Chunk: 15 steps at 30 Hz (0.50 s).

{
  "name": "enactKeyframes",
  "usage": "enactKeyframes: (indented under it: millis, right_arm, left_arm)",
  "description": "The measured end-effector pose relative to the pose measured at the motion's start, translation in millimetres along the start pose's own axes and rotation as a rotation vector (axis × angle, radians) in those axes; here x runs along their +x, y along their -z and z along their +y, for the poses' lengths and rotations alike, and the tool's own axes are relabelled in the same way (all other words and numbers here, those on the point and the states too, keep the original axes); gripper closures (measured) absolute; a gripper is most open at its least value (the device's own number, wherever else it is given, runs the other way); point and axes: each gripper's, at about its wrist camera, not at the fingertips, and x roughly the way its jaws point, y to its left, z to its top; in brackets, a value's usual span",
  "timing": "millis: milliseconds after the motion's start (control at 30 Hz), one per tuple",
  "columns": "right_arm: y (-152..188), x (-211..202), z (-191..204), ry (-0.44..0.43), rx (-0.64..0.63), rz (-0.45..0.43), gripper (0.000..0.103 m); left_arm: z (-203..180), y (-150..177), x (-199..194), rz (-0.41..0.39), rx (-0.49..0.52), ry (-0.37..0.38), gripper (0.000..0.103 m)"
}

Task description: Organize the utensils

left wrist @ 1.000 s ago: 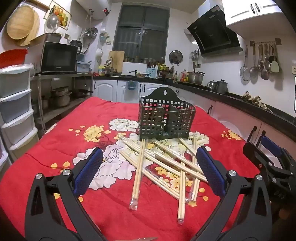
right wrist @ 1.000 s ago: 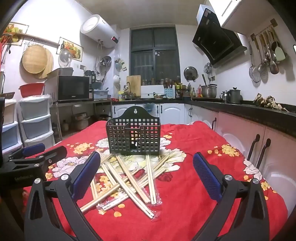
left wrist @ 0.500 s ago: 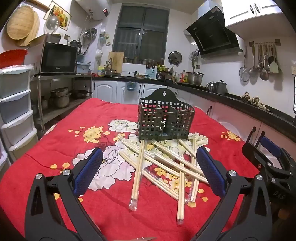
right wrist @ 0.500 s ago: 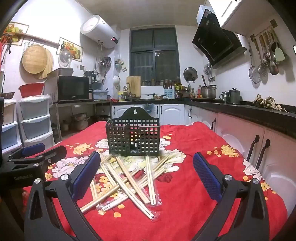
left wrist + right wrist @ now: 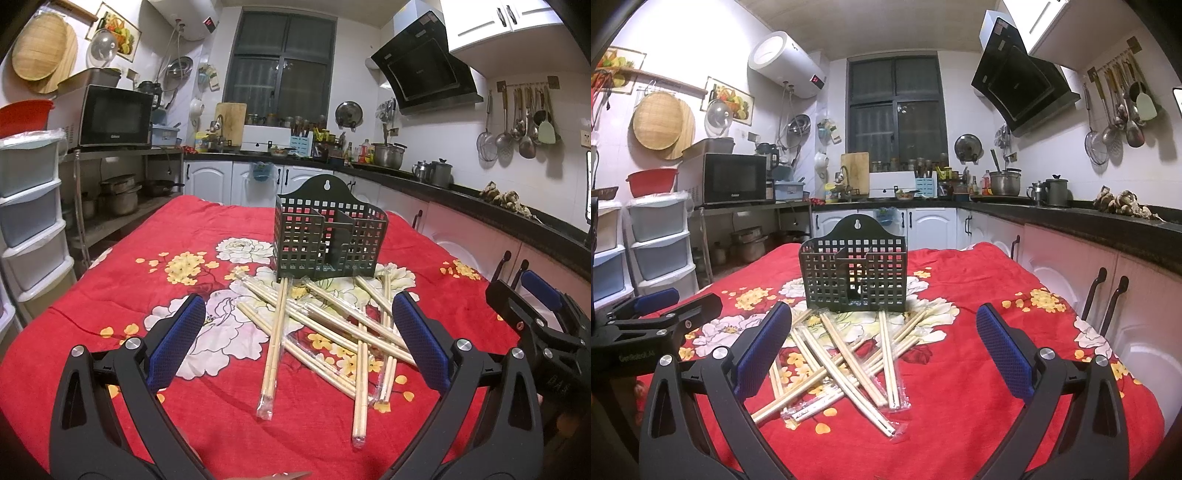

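Several pairs of wrapped wooden chopsticks (image 5: 321, 325) (image 5: 846, 354) lie crossed in a loose pile on the red floral tablecloth (image 5: 110, 295) (image 5: 979, 369). Just behind the pile stands a dark perforated utensil holder (image 5: 328, 240) (image 5: 853, 273), upright, with nothing showing in its compartments. My left gripper (image 5: 295, 339) hovers open in front of the pile, nothing between its blue pads (image 5: 177, 343). My right gripper (image 5: 882, 350) is likewise open and empty, a little short of the pile. Each gripper shows at the edge of the other's view: the right gripper (image 5: 535, 314) and the left gripper (image 5: 657, 314).
White cabinets (image 5: 1071, 280) under a black counter run close along the table's right side. Stacked plastic drawers (image 5: 26, 206) and a shelf with a microwave (image 5: 110, 118) stand to the left. The far counter is crowded with kitchenware.
Both views have shifted only slightly; the left gripper has edged a touch closer to the pile. Chopsticks and holder have not moved, and both grippers remain open.
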Motion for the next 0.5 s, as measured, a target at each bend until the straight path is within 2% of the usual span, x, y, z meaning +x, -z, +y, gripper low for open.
enactKeyframes:
  millis: [500]
  right_arm:
    - [1.4,-0.2,-1.2,-0.003,-0.003,0.008,0.006]
  left_arm:
    - [0.2,0.1,0.7,0.004,0.002,-0.002,0.009]
